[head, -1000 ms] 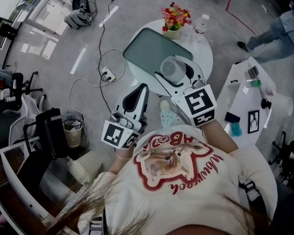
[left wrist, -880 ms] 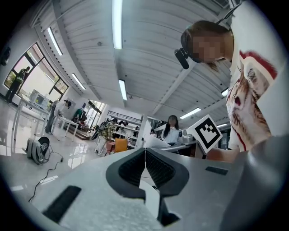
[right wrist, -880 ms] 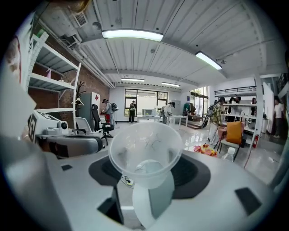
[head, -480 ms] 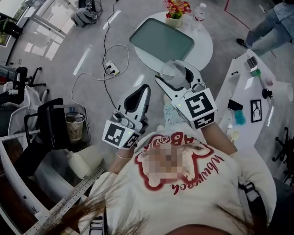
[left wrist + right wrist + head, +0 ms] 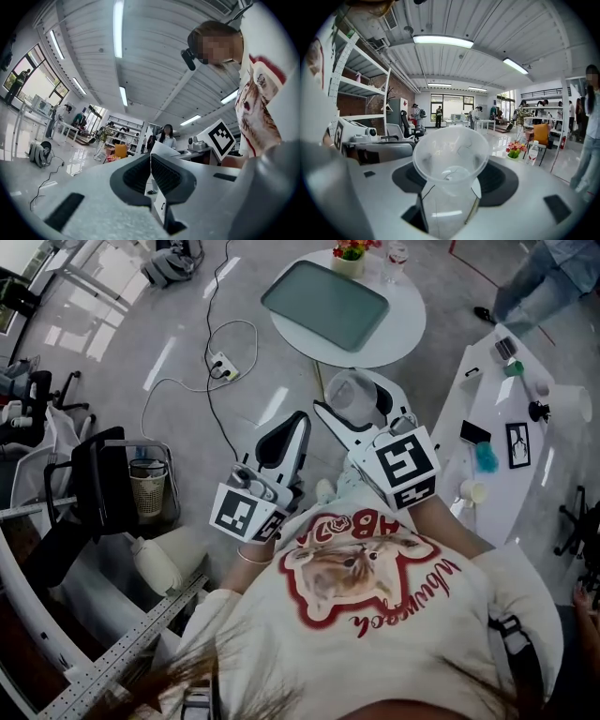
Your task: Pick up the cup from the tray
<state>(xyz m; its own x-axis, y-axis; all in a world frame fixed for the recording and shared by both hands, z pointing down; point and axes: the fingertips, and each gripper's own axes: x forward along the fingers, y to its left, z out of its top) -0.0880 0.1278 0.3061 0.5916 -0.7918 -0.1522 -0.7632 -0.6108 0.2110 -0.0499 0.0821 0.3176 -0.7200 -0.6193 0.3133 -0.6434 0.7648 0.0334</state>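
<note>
Head view: the right hand-held gripper (image 5: 349, 397) has its jaws pressed against a clear plastic cup (image 5: 354, 388), one on each side; the cup is off the tray (image 5: 323, 292) and held over the floor, just clear of the near edge of the round white table (image 5: 405, 326); the grey-green tray lies flat on that table with a pot of flowers (image 5: 349, 251) and a water bottle (image 5: 397, 252) beyond its far side; the left hand-held gripper (image 5: 296, 424) is beside the right one, nearer the person, with its jaws together and nothing in them; a second white table (image 5: 487, 460) with small items stands on the right; a power strip (image 5: 223, 363) lies on the floor.

Left gripper view: the left hand-held gripper (image 5: 151, 174) points up toward the ceiling lights; its two ribbed black pads (image 5: 137, 174) meet along a thin seam and grip nothing.

Right gripper view: the right hand-held gripper (image 5: 451, 183) is clamped on the cup (image 5: 451, 154), whose wide rim is turned toward the camera; the black pads (image 5: 502, 180) hug its sides; the flowers (image 5: 514, 149) and bottle (image 5: 532, 152) stand far off at the right.
</note>
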